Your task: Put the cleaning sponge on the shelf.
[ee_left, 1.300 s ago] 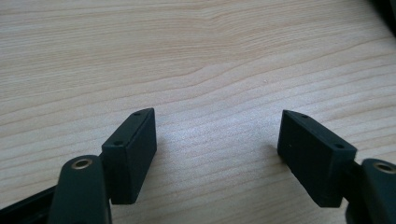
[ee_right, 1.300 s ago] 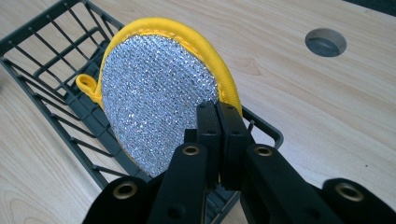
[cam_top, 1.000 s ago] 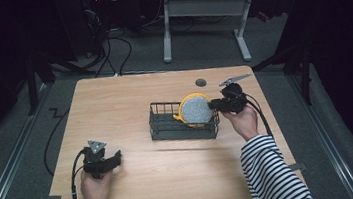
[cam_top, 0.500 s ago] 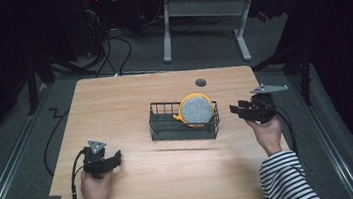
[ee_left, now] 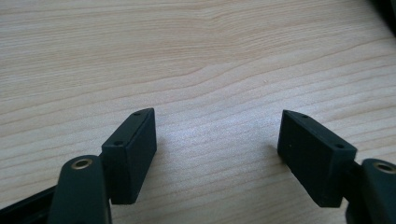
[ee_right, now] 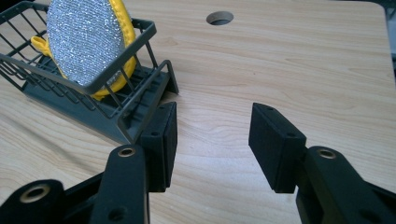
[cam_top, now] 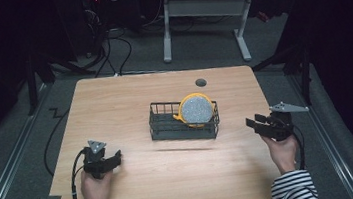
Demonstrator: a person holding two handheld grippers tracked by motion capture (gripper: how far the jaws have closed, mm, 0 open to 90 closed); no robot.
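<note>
I see my right hand-held gripper (cam_top: 259,123) has pulled back from the wire basket (cam_top: 161,127) toward the right edge of the tabletop (cam_top: 114,101); a second ago it was up against the round scrubber (cam_top: 196,110), and now its jaws stand apart with nothing between them. In the right gripper view the basket's near corner sits just beyond my left jaw, not touching that I can tell. The scrubber, silver-faced with a yellow rim, stands on edge inside the basket at its right end, leaning on the wire wall, near the middle of the tabletop. It has kept its place since I let go, so I judge the placing done and stable. My left hand-held gripper (cam_top: 113,159) has not moved: it rests near the front left corner, jaws wide open over bare wood.
</note>
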